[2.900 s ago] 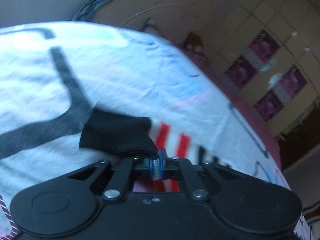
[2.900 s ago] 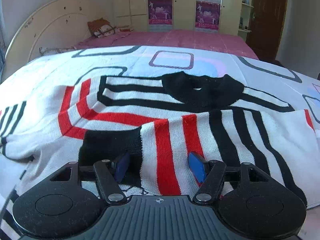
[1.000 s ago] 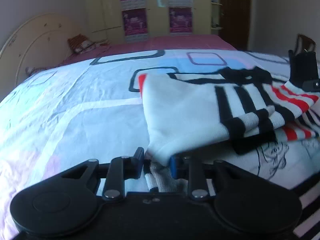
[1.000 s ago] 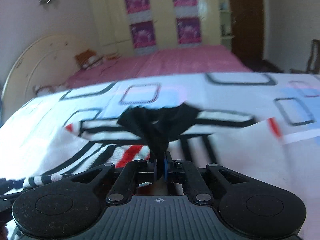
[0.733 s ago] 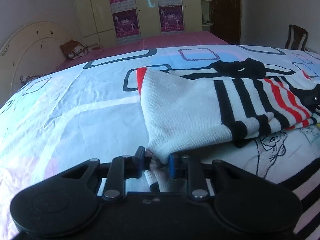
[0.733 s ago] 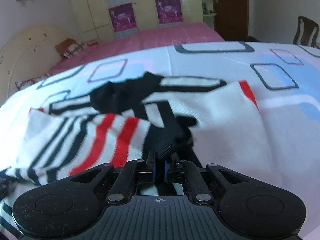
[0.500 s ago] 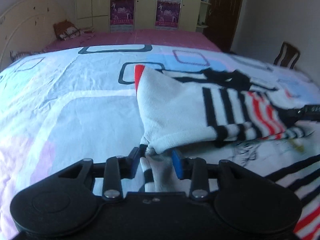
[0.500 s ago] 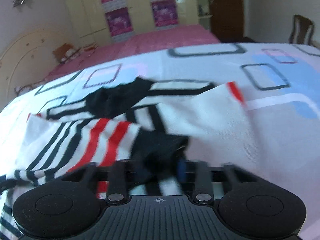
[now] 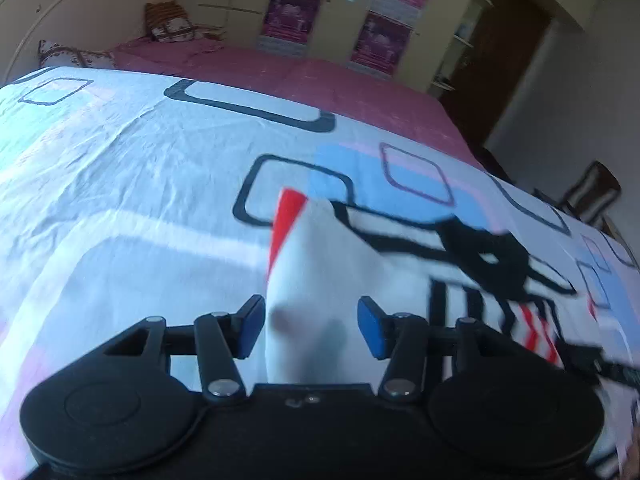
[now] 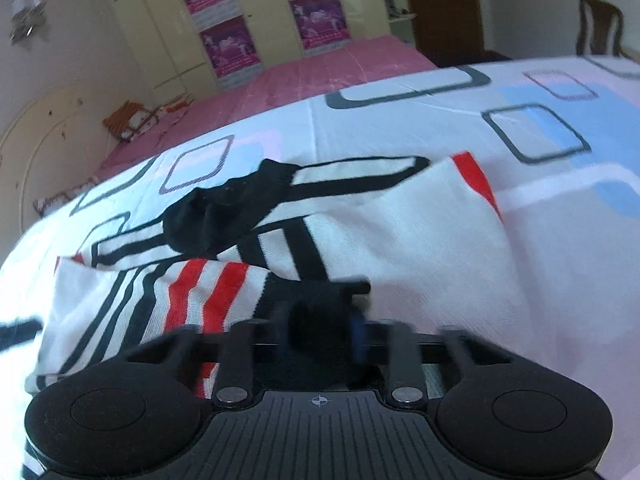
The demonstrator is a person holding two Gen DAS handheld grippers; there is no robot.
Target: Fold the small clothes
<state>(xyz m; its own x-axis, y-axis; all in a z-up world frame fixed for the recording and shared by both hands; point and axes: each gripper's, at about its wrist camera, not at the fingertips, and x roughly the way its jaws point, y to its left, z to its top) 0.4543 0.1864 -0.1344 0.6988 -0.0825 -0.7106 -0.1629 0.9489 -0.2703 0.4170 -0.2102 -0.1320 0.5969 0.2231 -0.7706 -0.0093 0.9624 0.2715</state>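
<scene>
Patterned bedsheet spread beneath both grippers. Left gripper hung over the striped sweater, jaws apart and opening, white knit lying between the pads without touching them. Right gripper had its jaws narrow and closing around the sweater's black cuff; its black collar lay ahead, leftward.

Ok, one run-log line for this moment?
stage: folding sweater on bed | left hand-held gripper: opening, clear of cloth | right hand-held gripper: closing around black cuff
</scene>
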